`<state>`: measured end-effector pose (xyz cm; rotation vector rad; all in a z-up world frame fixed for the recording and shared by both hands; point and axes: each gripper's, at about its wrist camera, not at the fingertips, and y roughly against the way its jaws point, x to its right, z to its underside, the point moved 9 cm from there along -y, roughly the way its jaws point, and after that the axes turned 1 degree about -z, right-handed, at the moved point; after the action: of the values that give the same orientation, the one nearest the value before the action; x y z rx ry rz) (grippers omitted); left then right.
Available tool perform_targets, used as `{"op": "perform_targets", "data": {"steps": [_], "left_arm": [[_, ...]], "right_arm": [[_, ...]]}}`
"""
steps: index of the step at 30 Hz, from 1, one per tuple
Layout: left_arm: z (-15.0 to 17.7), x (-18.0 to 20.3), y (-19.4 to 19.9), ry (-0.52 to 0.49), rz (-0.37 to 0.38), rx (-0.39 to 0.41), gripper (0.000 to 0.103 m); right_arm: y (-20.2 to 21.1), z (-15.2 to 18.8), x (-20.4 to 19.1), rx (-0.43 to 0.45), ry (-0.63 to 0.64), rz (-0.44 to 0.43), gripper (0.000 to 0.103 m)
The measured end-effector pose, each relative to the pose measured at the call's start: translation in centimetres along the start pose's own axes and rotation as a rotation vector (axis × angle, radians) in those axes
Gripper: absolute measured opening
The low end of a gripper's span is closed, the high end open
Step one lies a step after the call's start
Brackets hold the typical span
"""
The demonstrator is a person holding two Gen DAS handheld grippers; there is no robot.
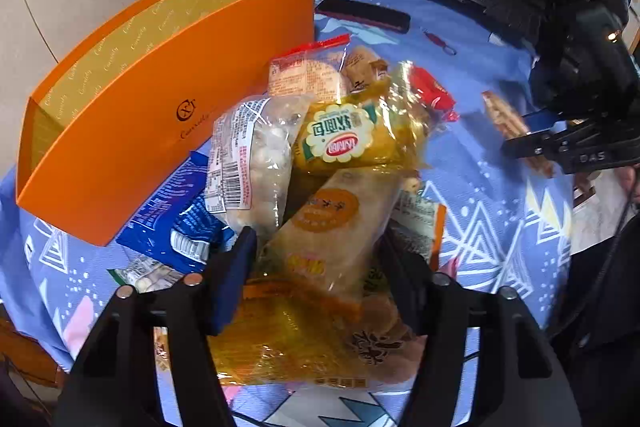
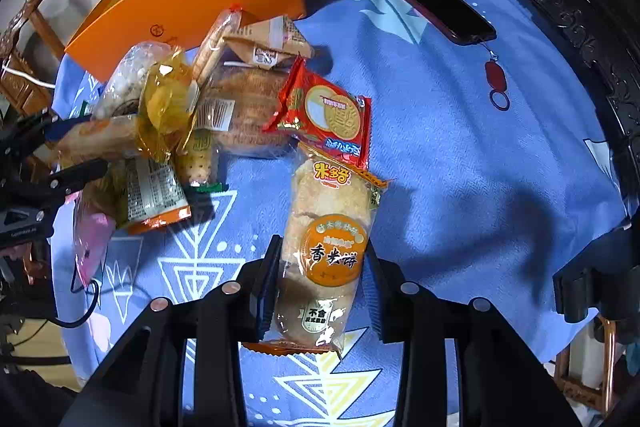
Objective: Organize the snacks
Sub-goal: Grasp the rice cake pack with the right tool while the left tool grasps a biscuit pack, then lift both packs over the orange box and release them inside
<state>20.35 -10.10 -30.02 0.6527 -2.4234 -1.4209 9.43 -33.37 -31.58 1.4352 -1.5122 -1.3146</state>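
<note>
Nearest the left wrist camera, the left claw [image 1: 316,259] straddles a long pale rice-cracker packet [image 1: 340,223] lying on the snack heap; its blue pad sits at the packet's left edge and the other jaw at its right, but whether they already pinch the wrapper I cannot tell. To the left of that stand the blue packet [image 1: 172,215] and the clear bag of white balls [image 1: 256,155], with the open orange box [image 1: 120,131] at the far left; further on lies the yellow bread packet [image 1: 348,139]. In the right wrist view, the right claw [image 2: 320,279] is clamped on a second rice-cracker packet [image 2: 328,239], held lengthwise between the pads above the blue patterned worktop [image 2: 460,147], to the right of the pile and the red biscuit packet [image 2: 324,115]. A dark phone [image 2: 440,7] lies far right. For the step in hand, judged as picking from the heap, the left claw should close across the packet's middle only, clear of neighbouring wrappers, then lift straight before carrying toward the box; slippery film may slide if gripped near an end.
</note>
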Motion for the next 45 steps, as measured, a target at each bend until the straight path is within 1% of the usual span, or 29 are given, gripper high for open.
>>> {"op": "perform_targets", "data": {"steps": [4,7,9,11,14,17,18,19,23,26,29,32,34,37,41,42,44,45], "left_arm": [[0.1,0.7,0.9,0.006,0.048,0.029,0.044],[0.3,1.5,1.7,0.032,0.095,0.055,0.043],[0.6,2.1,1.6,0.043,0.103,0.039,0.044],[0.7,2.8,1.2,0.06,0.14,0.014,0.045],[0.4,3.9,0.5,0.033,0.162,-0.001,0.046],[0.0,4.6,-0.4,-0.003,0.153,-0.006,0.045],[-0.2,4.6,-0.6,-0.004,0.153,-0.002,0.043],[-0.4,4.7,-0.5,-0.002,0.156,0.008,0.038],[-1.2,4.7,1.0,0.031,0.176,0.067,0.035],[-1.3,4.6,2.0,0.044,0.18,0.088,0.035],[-1.2,4.3,2.8,0.068,0.177,0.104,0.035],[-1.4,3.8,4.6,0.095,0.167,0.137,0.035],[-1.7,3.0,6.4,0.125,0.153,0.175,0.035],[-2.9,1.0,9.4,0.197,0.126,0.251,0.035],[-5.2,-2.8,13.6,0.302,0.065,0.365,0.035],[-5.9,-4.0,14.7,0.329,0.039,0.396,0.035],[-6.8,-5.6,16.1,0.362,0.006,0.436,0.035],[-7.3,-6.6,16.8,0.376,-0.026,0.455,0.035]], "right_arm": [[-0.2,-0.5,-0.4,0.004,-0.003,-0.003,0.038],[-0.3,-0.8,-1.0,0.004,0.009,-0.007,0.038],[-0.5,-0.9,-1.3,0.0,0.014,-0.011,0.038],[-0.6,-1.0,-1.5,-0.006,0.02,-0.012,0.038],[-0.7,-1.1,-1.7,-0.009,0.032,-0.013,0.038],[-0.7,-1.2,-1.6,-0.007,0.036,-0.011,0.038],[-0.6,-1.3,-1.5,-0.005,0.035,-0.01,0.038],[-0.6,-1.4,-1.4,-0.002,0.033,-0.01,0.038],[-0.1,-1.5,-1.1,0.008,0.029,-0.014,0.038],[0.3,-1.7,-1.3,0.023,0.043,-0.018,0.038],[0.5,-1.8,-1.6,0.026,0.051,-0.024,0.038],[1.4,-2.1,-1.8,0.046,0.062,-0.022,0.038],[2.6,-2.5,-1.9,0.069,0.068,-0.029,0.038],[5.0,-3.7,-2.4,0.13,0.091,-0.039,0.038],[8.2,-7.0,-4.1,0.221,0.114,-0.093,0.038],[8.9,-7.9,-4.5,0.244,0.123,-0.104,0.038],[10.5,-10.0,-5.6,0.297,0.146,-0.129,0.038],[11.2,-11.1,-6.1,0.319,0.158,-0.138,0.038]]}}
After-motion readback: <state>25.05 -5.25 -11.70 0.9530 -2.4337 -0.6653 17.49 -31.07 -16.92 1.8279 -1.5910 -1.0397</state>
